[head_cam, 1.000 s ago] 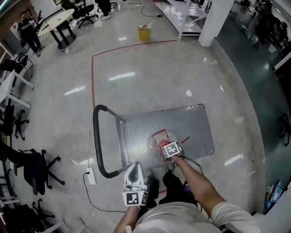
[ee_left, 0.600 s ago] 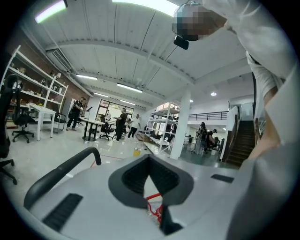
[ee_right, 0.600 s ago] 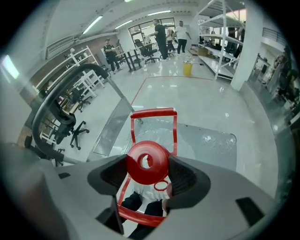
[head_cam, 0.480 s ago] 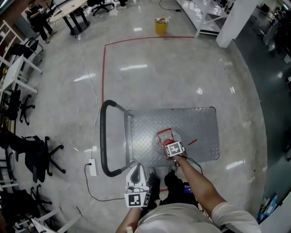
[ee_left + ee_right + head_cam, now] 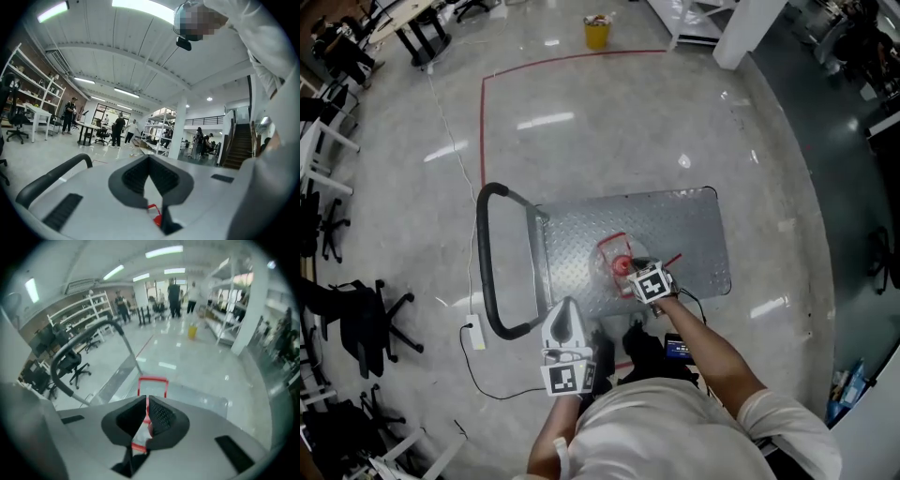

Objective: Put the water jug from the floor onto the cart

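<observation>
Lifted since a second ago, my right gripper hangs beside the water jug standing on the cart, fingers closing empty. My left gripper keeps fingers closed on nothing

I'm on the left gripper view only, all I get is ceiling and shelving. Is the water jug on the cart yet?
Observer: Yes. The head view shows the water jug standing on the cart deck.
Operator: What's the right gripper doing?
Observer: The right gripper is at the jug's top, and its jaws are closing with the jug's red handle between them.
Operator: Anything on the ground near the cart?
Observer: A white power strip lies on the floor close to the cart's push handle.
</observation>
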`<state>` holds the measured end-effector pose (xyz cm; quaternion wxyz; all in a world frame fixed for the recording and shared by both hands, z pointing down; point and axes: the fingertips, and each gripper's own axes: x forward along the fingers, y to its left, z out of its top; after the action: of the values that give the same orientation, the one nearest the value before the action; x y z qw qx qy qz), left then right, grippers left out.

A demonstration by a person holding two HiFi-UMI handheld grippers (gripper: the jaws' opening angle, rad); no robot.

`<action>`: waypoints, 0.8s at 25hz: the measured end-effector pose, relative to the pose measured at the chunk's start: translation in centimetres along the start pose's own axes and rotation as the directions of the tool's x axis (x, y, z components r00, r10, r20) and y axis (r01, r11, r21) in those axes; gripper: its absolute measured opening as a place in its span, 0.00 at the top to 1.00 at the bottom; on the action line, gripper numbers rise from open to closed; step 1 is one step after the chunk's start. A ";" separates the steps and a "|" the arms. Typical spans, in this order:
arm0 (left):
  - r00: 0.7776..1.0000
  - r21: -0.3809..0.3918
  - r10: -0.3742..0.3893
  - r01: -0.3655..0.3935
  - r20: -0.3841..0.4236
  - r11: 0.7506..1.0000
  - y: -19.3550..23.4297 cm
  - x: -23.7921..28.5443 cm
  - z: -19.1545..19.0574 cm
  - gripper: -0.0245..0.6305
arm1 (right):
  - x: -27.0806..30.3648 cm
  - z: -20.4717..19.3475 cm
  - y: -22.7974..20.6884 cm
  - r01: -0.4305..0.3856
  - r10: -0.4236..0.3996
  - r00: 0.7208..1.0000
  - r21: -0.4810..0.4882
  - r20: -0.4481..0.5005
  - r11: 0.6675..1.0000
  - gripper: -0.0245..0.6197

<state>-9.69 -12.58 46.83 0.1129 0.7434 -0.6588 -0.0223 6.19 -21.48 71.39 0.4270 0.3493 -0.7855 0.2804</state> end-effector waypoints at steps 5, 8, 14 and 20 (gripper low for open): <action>0.996 0.019 -0.050 0.049 0.078 0.999 -2.5 0.9 3.5 0.96 | -15.5 8.6 0.9 0.101 -0.068 0.807 -0.025 0.586 0.995 0.94; 0.990 0.038 -0.077 0.073 0.121 0.997 -4.0 1.2 5.3 0.96 | -23.7 10.5 2.6 0.143 -0.063 0.627 -0.035 0.776 0.989 0.94; 0.984 0.057 -0.104 0.096 0.144 0.994 -5.1 1.8 6.4 0.96 | -26.7 10.2 3.6 0.144 -0.061 0.556 -0.023 0.829 0.989 0.94; 0.983 0.066 -0.108 0.099 0.151 0.993 -5.3 2.1 7.0 0.96 | -27.1 9.8 3.8 0.138 -0.052 0.550 -0.029 0.834 0.990 0.94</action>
<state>-5.49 -15.00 39.20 0.0384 0.7757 -0.6264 -0.0666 9.11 -18.06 42.69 0.0360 0.4622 -0.8858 0.0230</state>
